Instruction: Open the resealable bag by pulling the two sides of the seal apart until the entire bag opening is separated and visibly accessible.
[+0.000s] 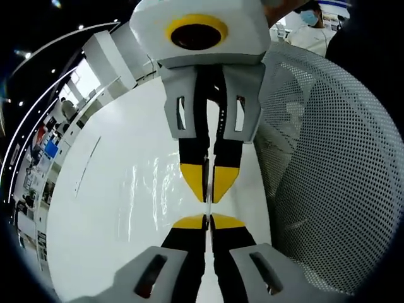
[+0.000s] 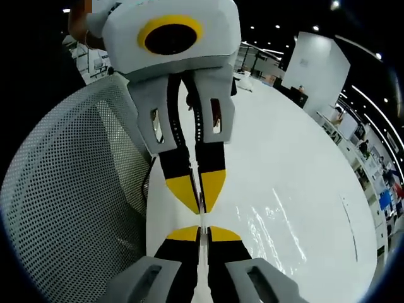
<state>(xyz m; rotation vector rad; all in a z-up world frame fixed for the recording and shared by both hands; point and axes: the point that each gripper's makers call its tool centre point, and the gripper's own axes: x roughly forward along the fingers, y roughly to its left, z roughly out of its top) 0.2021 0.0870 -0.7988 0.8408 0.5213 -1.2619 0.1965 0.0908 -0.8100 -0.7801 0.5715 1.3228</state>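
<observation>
Left gripper view: the left claw (image 1: 207, 219) rises from the bottom with its yellow-tipped jaws nearly together, pinching a thin clear edge of the resealable bag (image 1: 151, 189). Directly opposite, the right claw (image 1: 207, 183) comes down from the top, tips pointing at the left claw's tips, jaws likewise narrow and closed on the same clear edge. The two sets of tips sit just apart, with the pinched film running between them. The bag is transparent and glossy; its body shows as a sheen of reflections over the white worktop (image 1: 95, 208), spreading from the claws toward the worktop's far side. Its outline is hard to trace against the white. A white mesh chair back (image 1: 328, 177) stands at the worktop's edge, just beside both claws. Beyond it a person in white (image 1: 312, 31) is partly visible. Shelving and room clutter (image 1: 38, 164) lie past the worktop's opposite edge.

Right gripper view: the right claw (image 2: 203, 233) rises from the bottom, jaws narrow, gripping the clear edge of the bag (image 2: 278, 233). The left claw (image 2: 201, 189) faces it from above, jaws also narrow on the film. The tips are close, not touching. The bag's glossy wrinkles lie on the worktop (image 2: 303, 158) next to the claws, away from the chair side. The mesh chair back (image 2: 69, 189) is at the worktop's edge beside the claws. I cannot tell whether the seal is parted at all.
</observation>
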